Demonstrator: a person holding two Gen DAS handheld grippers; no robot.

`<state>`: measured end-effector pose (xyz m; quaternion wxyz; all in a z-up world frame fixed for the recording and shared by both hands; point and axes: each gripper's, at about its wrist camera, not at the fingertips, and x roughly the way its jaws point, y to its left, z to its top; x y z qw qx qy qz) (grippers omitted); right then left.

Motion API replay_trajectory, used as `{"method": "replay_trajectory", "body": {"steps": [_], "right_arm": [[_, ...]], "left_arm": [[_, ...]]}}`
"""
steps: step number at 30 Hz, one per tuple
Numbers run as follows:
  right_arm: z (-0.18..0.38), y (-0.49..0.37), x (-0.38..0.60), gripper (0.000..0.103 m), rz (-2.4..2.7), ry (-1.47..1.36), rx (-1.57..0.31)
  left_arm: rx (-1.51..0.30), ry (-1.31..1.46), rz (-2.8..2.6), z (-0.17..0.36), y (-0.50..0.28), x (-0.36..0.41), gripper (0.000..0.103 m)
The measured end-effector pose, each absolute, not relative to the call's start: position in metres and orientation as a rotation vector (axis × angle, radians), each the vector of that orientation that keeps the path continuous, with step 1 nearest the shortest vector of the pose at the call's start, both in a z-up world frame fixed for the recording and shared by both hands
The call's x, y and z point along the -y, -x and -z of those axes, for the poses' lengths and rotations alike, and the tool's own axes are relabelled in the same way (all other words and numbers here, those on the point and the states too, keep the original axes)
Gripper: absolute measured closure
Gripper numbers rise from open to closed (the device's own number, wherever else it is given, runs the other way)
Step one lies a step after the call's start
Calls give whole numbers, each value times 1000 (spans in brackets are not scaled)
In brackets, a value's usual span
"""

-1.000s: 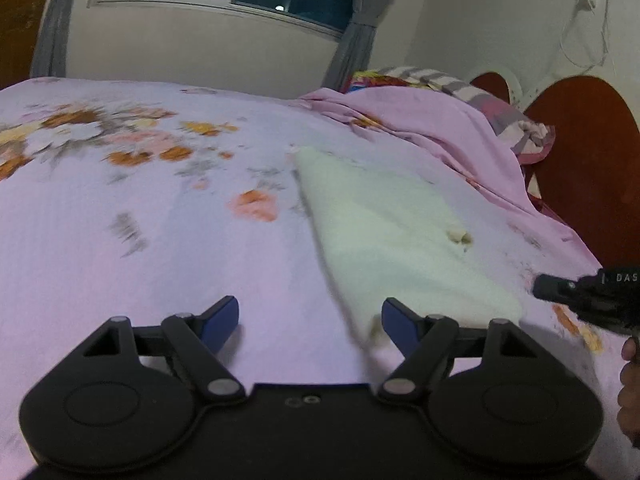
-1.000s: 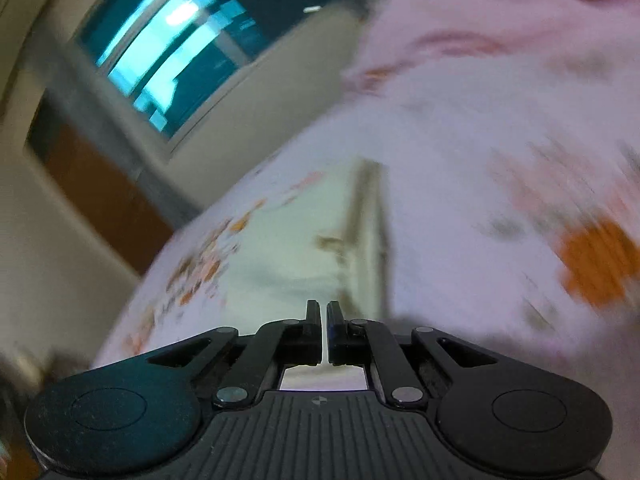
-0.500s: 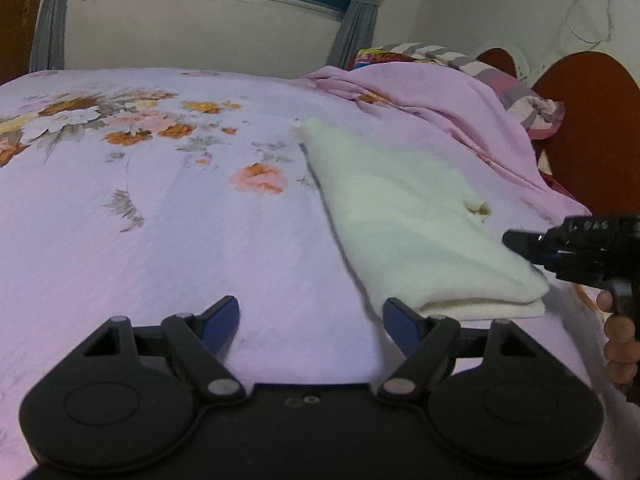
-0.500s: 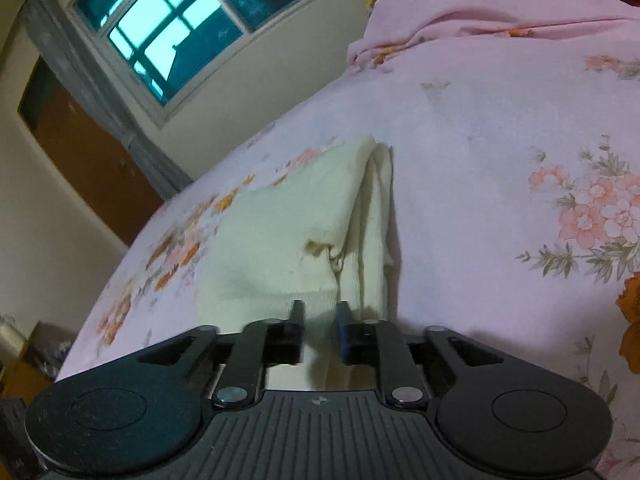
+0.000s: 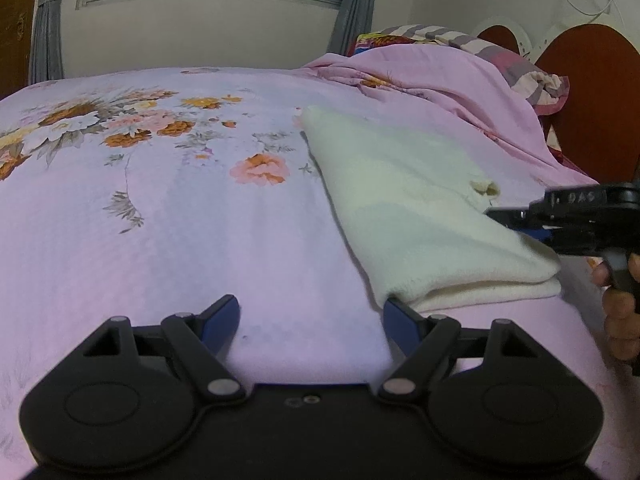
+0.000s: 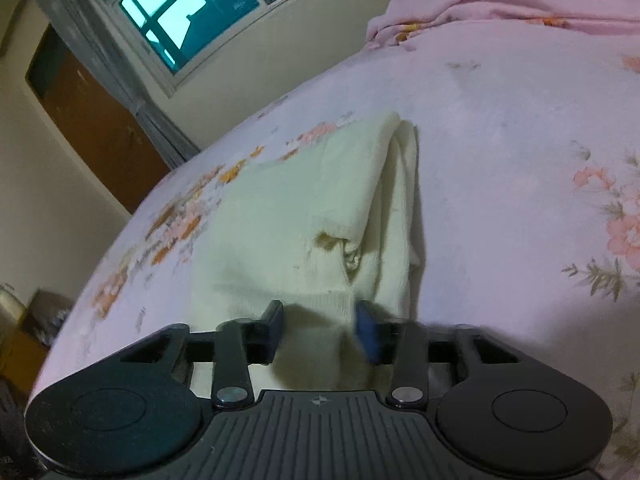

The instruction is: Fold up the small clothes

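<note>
Two layers at least show at the near edge of the cream garment [image 5: 420,216], which lies folded on the floral pink bedsheet [image 5: 160,220], just beside a bunched pink blanket [image 5: 432,80] toward the headboard. It looks light, soft and limp, likely to sag and slide open if lifted by one layer, so the hold should pinch all the stacked layers at a corner or along the thick folded edge; a small frayed hole [image 6: 336,242] in the top layer is best avoided. Low over the sheet, the left gripper [image 5: 312,316] points along the bed with its jaws spread wide and empty, its right finger at the garment's near corner. From the opposite side the right gripper [image 6: 320,326] comes in tilted, jaws parted around the garment's edge without pinching it.
</note>
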<state>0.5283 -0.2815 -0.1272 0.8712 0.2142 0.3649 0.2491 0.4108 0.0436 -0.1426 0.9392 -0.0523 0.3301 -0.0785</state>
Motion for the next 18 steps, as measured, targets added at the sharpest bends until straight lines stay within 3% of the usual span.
{"method": "replay_trajectory", "body": {"steps": [5, 11, 14, 18], "right_arm": [[115, -515, 302, 97, -507, -483, -655], [139, -521, 314, 96, -444, -608, -749], [127, -493, 328, 78, -454, -688, -687], [132, -456, 339, 68, -473, -807, -692]], "left_arm": [[-674, 101, 162, 144, -410, -43, 24], [-676, 84, 169, 143, -404, -43, 24], [-660, 96, 189, 142, -396, -48, 24], [-648, 115, 228, 141, -397, -43, 24]]}}
